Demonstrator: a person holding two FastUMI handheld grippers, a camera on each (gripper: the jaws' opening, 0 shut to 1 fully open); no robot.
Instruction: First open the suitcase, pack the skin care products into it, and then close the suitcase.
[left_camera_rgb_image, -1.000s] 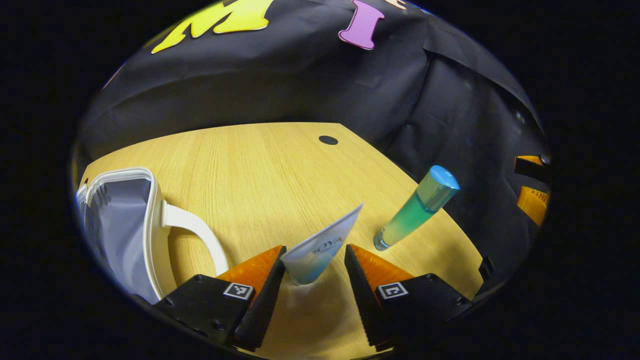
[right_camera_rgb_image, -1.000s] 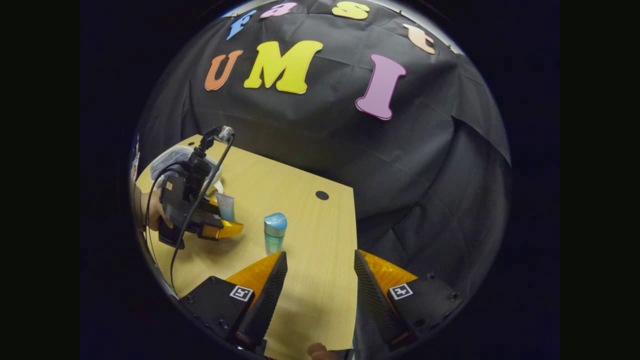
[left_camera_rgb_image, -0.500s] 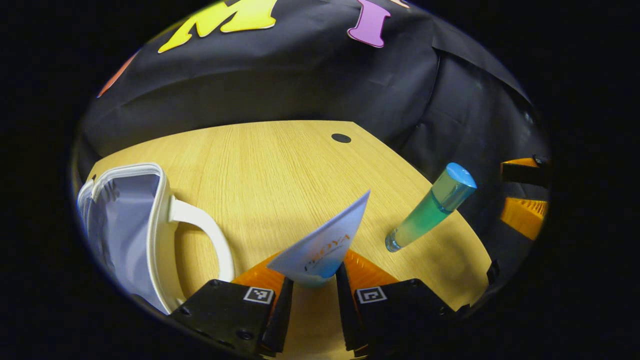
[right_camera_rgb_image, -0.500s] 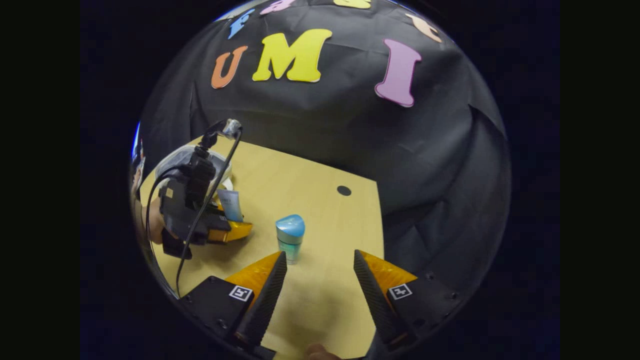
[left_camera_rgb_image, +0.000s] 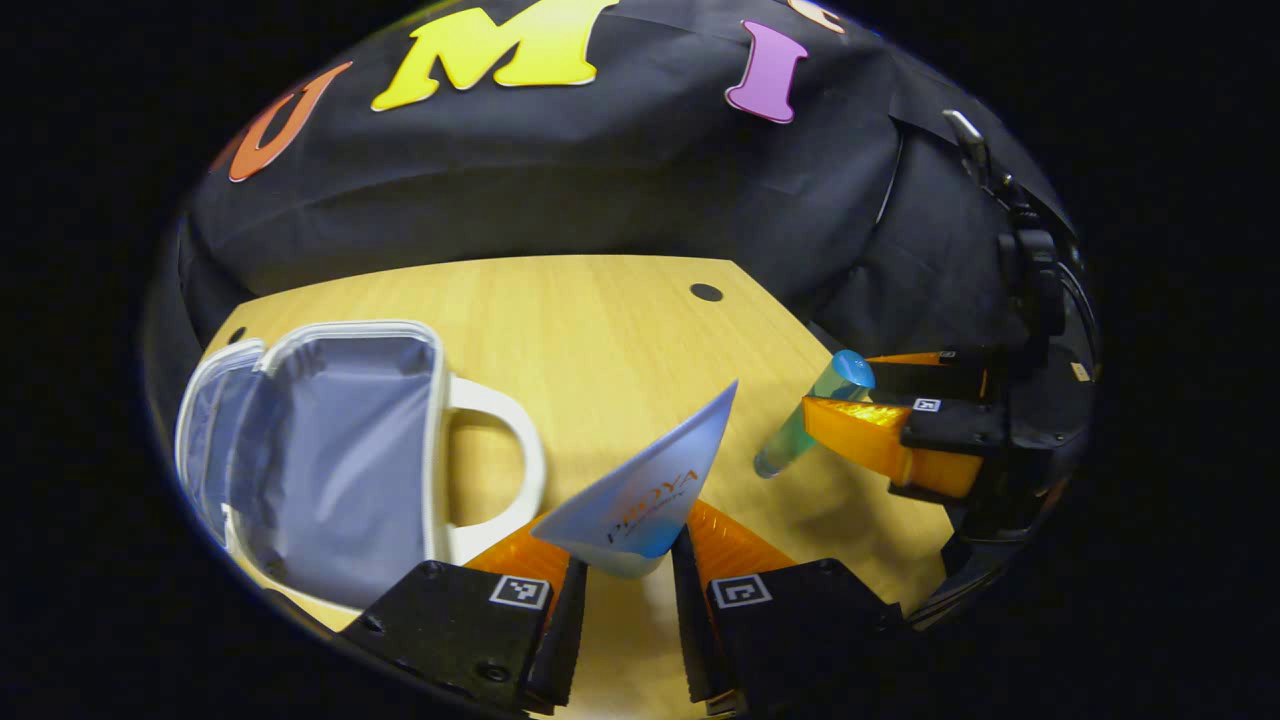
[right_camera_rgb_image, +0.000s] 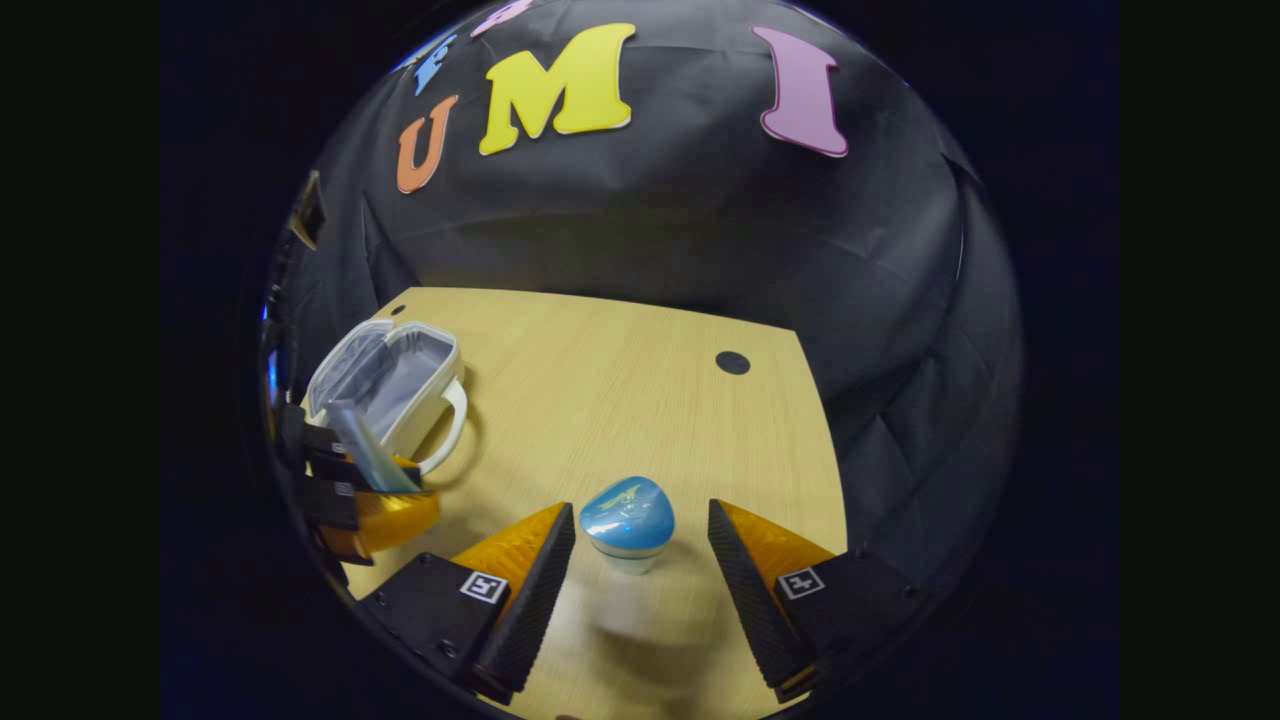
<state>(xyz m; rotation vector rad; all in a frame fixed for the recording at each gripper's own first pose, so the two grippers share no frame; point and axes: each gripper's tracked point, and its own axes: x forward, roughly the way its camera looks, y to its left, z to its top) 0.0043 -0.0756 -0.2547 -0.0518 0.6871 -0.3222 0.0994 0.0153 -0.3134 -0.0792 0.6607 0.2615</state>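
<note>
My left gripper (left_camera_rgb_image: 628, 552) is shut on the lower end of a white-and-blue tube (left_camera_rgb_image: 650, 485), which is held tilted above the table. The small white suitcase (left_camera_rgb_image: 330, 450) lies open to its left, its grey lining bare and its handle facing the tube. In the right gripper view the suitcase (right_camera_rgb_image: 385, 378) sits far left, with the left gripper (right_camera_rgb_image: 360, 500) and its tube (right_camera_rgb_image: 362, 458) in front of it. A green bottle with a blue cap (right_camera_rgb_image: 627, 520) stands upright between the spread fingers of my open right gripper (right_camera_rgb_image: 640, 560). The left gripper view shows that bottle (left_camera_rgb_image: 800, 440) with the right gripper (left_camera_rgb_image: 840, 395) around it.
The wooden table (right_camera_rgb_image: 620, 400) has a small dark hole (right_camera_rgb_image: 732, 362) near its far right corner. Its right edge (left_camera_rgb_image: 800, 330) drops off close behind the bottle. Black cloth walls stand behind the table.
My left gripper closed on the tube, lifted it and swung toward the suitcase. My right gripper moved forward until the bottle stood between its open fingers.
</note>
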